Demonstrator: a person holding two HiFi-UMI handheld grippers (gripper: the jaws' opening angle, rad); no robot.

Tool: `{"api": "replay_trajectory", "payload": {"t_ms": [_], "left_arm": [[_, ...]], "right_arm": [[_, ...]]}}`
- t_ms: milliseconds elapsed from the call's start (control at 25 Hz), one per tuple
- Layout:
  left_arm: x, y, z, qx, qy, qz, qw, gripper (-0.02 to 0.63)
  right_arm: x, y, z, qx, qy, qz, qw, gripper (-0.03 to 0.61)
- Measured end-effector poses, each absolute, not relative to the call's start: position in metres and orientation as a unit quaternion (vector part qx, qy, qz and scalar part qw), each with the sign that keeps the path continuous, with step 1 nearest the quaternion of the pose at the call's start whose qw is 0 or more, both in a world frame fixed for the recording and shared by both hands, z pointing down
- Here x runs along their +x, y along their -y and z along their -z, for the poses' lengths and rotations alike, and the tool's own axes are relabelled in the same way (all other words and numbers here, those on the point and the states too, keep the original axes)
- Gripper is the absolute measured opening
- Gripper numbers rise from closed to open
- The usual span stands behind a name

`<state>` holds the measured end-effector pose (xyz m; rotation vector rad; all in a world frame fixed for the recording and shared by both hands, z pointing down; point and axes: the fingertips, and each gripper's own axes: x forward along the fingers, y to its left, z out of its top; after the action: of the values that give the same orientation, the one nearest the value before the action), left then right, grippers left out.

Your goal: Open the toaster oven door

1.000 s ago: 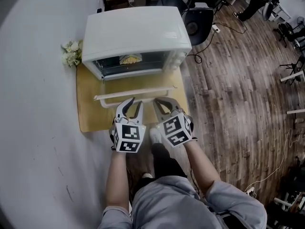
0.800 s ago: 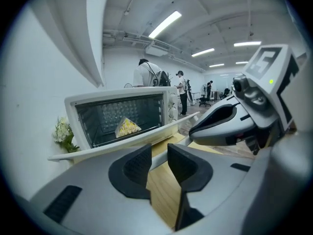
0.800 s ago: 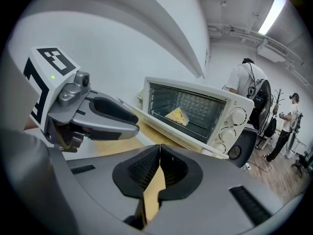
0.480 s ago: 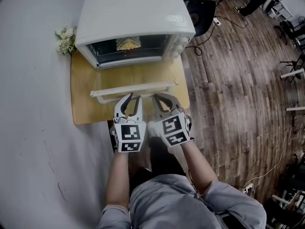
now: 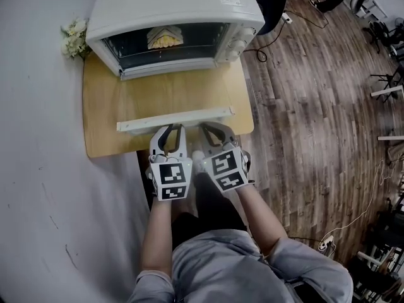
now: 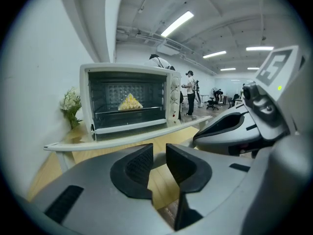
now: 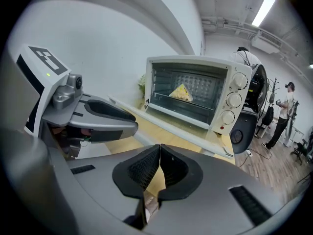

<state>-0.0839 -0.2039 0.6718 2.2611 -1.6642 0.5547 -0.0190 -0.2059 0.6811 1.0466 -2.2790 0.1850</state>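
Oven (image 5: 170, 11) stands on the table (image 5: 98, 125) as it did a second ago, its cavity bare to the room and a yellow bit of food (image 5: 163, 38) on the rack inside. Door (image 5: 177, 90) lies down flat in front of it. It has lain that way through the whole last second, with the wood showing through its glass. Its handle (image 5: 175, 117) runs across near the table's front edge. So the door itself has not changed; I have.

Both my grippers have dropped and drawn back toward my body. Their tips now sit just on my side of the handle, close beside it, and I see no contact.

My left gripper (image 5: 170, 131) has just been closing its fingers. A gap still stands between the pads, and nothing is in it but table seen beyond. My right gripper (image 5: 213, 129) has its fingers pressed together on nothing.

From this I judge the opening finished. The door is as far down as it looks able to go and rests there with nobody holding it. My hands coming away empty reads as letting go. I'd only take care not to knock the handle upward on the way out.
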Motion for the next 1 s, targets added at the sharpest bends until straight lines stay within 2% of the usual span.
{"api": "replay_trajectory", "payload": {"t_ms": [1000], "left_arm": [[-0.087, 0.201, -0.730, 0.763, 0.600, -0.179, 0.162, 0.044]], "right_arm": [[-0.018, 0.202, -0.741, 0.407, 0.859, -0.087, 0.297, 0.003]]}}
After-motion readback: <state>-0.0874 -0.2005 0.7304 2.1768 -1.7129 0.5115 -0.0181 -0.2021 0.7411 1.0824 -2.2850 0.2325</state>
